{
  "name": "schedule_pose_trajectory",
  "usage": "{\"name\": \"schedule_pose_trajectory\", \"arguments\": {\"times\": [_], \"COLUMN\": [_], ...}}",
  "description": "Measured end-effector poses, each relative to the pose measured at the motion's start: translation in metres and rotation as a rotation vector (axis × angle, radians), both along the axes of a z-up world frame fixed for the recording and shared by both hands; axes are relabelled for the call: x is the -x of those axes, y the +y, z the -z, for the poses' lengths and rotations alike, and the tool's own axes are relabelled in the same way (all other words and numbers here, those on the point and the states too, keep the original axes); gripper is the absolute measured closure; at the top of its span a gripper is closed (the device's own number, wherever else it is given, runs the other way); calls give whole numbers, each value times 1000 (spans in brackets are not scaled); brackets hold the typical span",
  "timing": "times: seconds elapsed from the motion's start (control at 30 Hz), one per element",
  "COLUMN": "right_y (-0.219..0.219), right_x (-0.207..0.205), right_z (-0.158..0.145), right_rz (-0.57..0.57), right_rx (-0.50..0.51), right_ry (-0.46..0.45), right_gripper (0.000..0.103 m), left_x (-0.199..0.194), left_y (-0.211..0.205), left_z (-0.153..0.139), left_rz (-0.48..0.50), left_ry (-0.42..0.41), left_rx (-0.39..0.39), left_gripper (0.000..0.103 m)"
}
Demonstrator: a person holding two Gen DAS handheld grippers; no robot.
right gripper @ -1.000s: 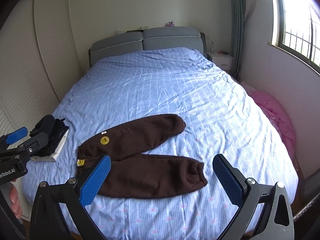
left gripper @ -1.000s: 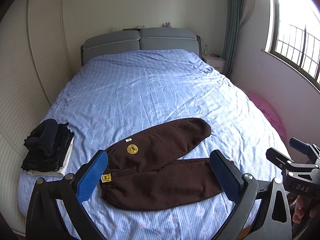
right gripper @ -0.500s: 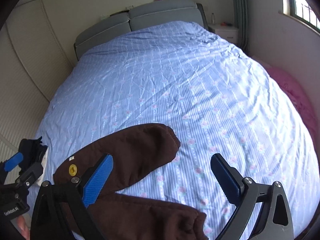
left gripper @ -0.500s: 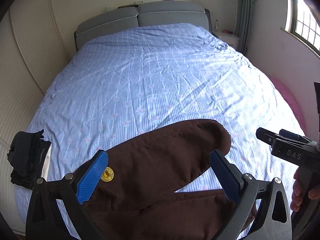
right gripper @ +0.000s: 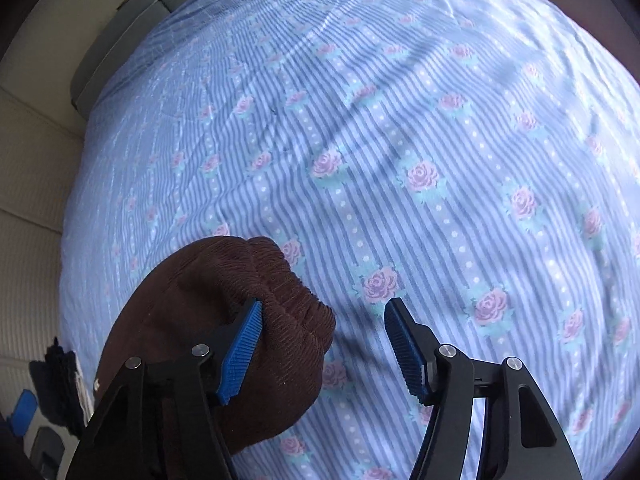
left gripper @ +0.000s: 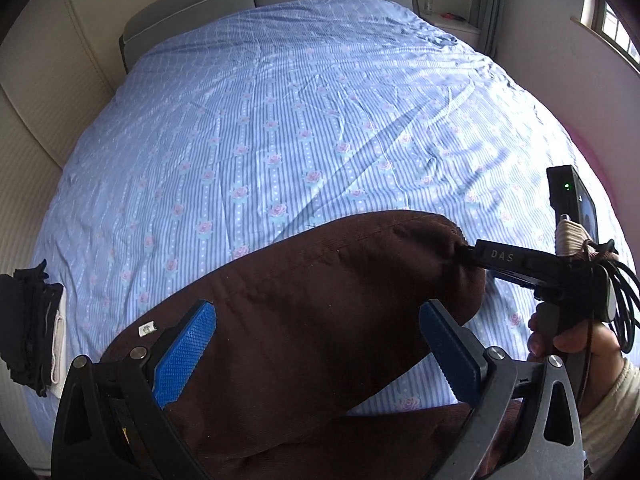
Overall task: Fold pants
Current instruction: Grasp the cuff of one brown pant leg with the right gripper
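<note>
The brown pants (left gripper: 320, 320) lie on the bed's blue striped, rose-printed sheet (left gripper: 300, 120), filling the left wrist view from 6 toward 3 o'clock, one leg reaching up and right to its ribbed cuff (right gripper: 288, 300). The left gripper (left gripper: 316, 344) hangs over the middle of that leg with its blue-padded jaws spread wide, holding nothing. The right gripper (right gripper: 324, 340) sits at the cuff with its jaws parted; its left pad rests against the ribbed fabric while the other pad stands clear over the sheet at 4 o'clock of the cuff. Seen from the left wrist camera, the right gripper's black body at 3 o'clock bears the white letters "DAS" (left gripper: 502, 257), and a green light (left gripper: 566, 186) glows on the device mounted above it. A small white tag (left gripper: 147, 329) on the pants at 8 o'clock carries print too small to read. A stack of dark folded clothes (left gripper: 30, 328) lies at 9 o'clock on the bed's edge.
</note>
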State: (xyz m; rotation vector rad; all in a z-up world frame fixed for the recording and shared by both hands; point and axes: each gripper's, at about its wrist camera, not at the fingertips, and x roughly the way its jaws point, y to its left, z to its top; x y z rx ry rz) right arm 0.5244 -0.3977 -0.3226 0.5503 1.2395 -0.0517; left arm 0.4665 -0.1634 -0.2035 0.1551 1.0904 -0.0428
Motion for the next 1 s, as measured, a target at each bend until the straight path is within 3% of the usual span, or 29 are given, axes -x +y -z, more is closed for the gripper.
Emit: {"name": "schedule_pose_trajectory", "arguments": {"times": [0.1, 0.23, 0.33, 0.37, 0.5, 0.6, 0.7, 0.77, 0.8, 1.0], "right_y": [12, 40, 45, 45, 70, 90, 78, 62, 53, 6], "right_x": [0, -2, -7, -7, 5, -2, -1, 12, 20, 82], "right_z": [18, 22, 18, 9, -54, -38, -26, -45, -56, -121], "right_rz": [-10, -75, -73, -79, -218, -334, -361, -300, -254, -105], "right_rx": [-35, -6, 28, 57, 419, 602, 554, 510, 501, 358], "right_ry": [39, 34, 62, 52, -135, -105, -31, -70, -100, -180], "right_gripper": [44, 50, 67, 78, 81, 73, 61, 26, 19, 17], "left_x": [1, 1, 1, 1, 4, 8, 19, 28, 33, 84], "left_y": [4, 10, 14, 16, 20, 21, 26, 32, 37, 72], "left_z": [5, 8, 5, 3, -1, -3, -9, -15, -17, -39], "left_rz": [-5, -15, -23, -28, -36, -43, -50, -63, -73, -162], "left_ry": [19, 32, 25, 20, 9, 10, -4, -12, -14, -35], "left_rx": [2, 4, 8, 13, 19, -6, -12, -5, -3, 80], "left_gripper": [0, 0, 0, 0, 0, 0, 0, 0, 0, 0]}}
